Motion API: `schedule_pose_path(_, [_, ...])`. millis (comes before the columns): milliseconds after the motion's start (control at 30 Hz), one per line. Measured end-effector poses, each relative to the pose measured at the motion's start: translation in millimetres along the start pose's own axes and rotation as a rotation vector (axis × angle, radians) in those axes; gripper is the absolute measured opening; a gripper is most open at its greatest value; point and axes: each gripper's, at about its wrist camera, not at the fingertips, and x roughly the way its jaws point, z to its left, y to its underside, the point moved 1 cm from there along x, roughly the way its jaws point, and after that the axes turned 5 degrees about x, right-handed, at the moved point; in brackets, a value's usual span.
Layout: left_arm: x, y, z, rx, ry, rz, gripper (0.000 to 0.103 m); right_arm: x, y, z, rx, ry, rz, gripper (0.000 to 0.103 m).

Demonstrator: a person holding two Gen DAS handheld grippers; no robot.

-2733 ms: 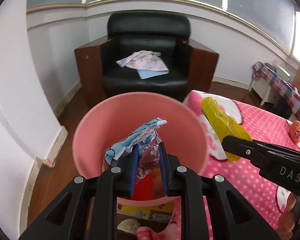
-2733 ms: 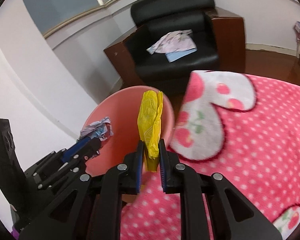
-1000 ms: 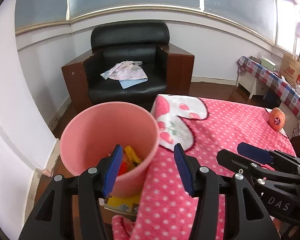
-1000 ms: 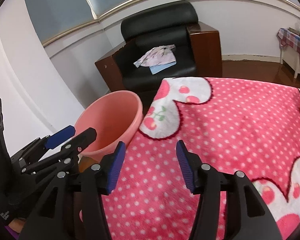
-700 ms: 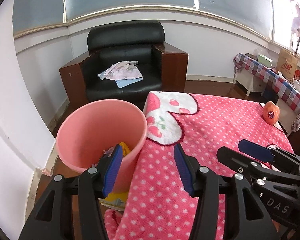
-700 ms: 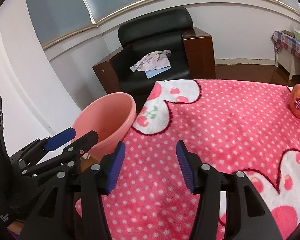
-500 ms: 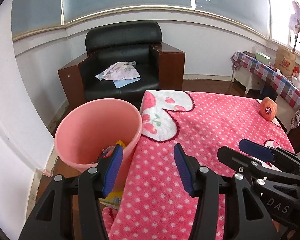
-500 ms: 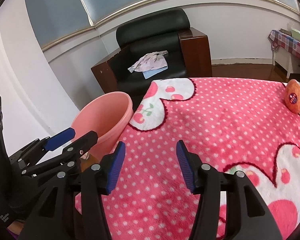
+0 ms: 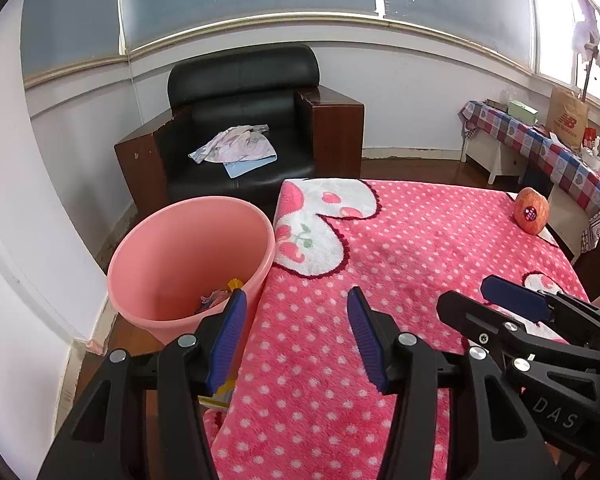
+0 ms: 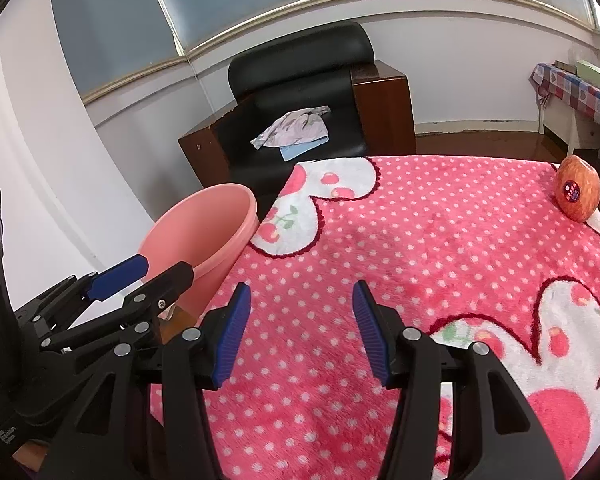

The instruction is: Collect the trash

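A pink bin [image 9: 188,264] stands on the floor at the table's left edge; it also shows in the right wrist view [image 10: 204,232]. Crumpled wrappers [image 9: 216,298] lie at its bottom. My left gripper [image 9: 296,320] is open and empty, over the table's left edge beside the bin. My right gripper [image 10: 300,312] is open and empty above the pink polka-dot cloth [image 10: 420,248]. The right gripper also shows in the left wrist view [image 9: 500,308], and the left gripper shows in the right wrist view [image 10: 140,276].
An apple [image 10: 578,188] with a sticker sits at the table's far right corner. A black armchair [image 9: 240,128] with cloths on its seat stands behind the bin. A side table with a checked cloth [image 9: 540,144] is at the far right. A white wall is on the left.
Both grippers let their trash go into the bin, opened, and have drawn back from it over the table. The apple has come into view.
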Motion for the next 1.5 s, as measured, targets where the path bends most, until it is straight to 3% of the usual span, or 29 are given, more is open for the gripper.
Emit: schedule_pose_path(1500, [-13, 1, -1, 0.0, -0.007, -0.019, 0.049, -19, 2, 12, -0.047, 0.036, -0.049, 0.054])
